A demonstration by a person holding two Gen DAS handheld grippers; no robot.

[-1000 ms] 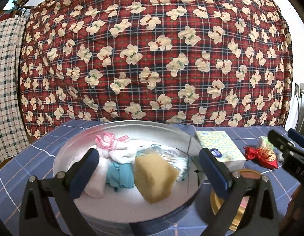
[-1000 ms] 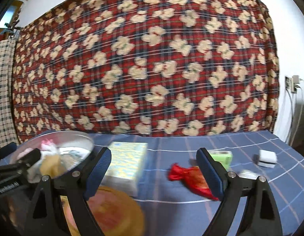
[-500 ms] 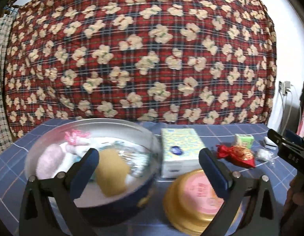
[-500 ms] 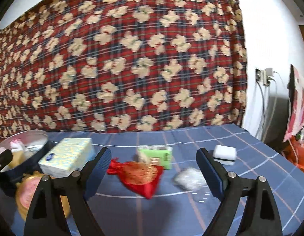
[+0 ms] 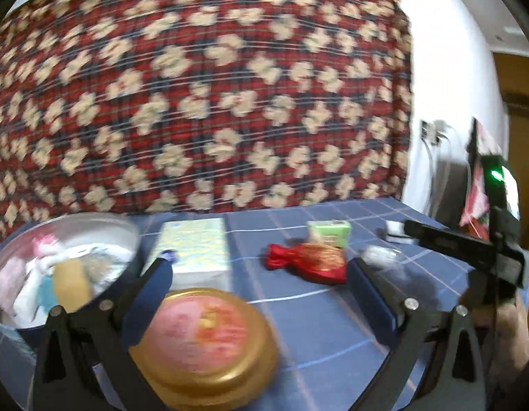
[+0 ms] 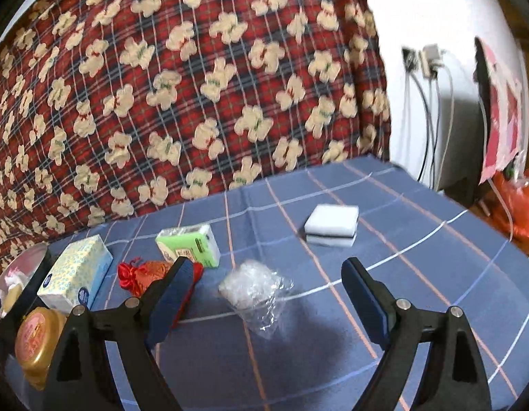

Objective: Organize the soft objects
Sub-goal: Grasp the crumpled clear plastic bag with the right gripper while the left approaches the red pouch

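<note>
**Now the plastic-wrapped bag lies nearest the right hand-held gripper**

Just ahead of the right hand-held gripper (image 6: pixel 262 296), whose jaws are held apart and empty, the bag (image 6: pixel 252 289) is seen between the fingertips, its long axis angled toward the near right. The left hand-held gripper (image 5: pixel 257 279), also apart and empty, is held over the gold lid (image 5: pixel 204 342). Farther off, the sponge (image 6: pixel 331 224) rests on the blue table (image 6: pixel 418 274). The tin (image 5: pixel 127 236) already holds soft things; a bear-print blanket (image 6: pixel 196 68) hangs behind.

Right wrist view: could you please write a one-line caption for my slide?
Open right hand-held gripper above a clear plastic bag on the blue checked tablecloth, white sponge beyond.
</note>
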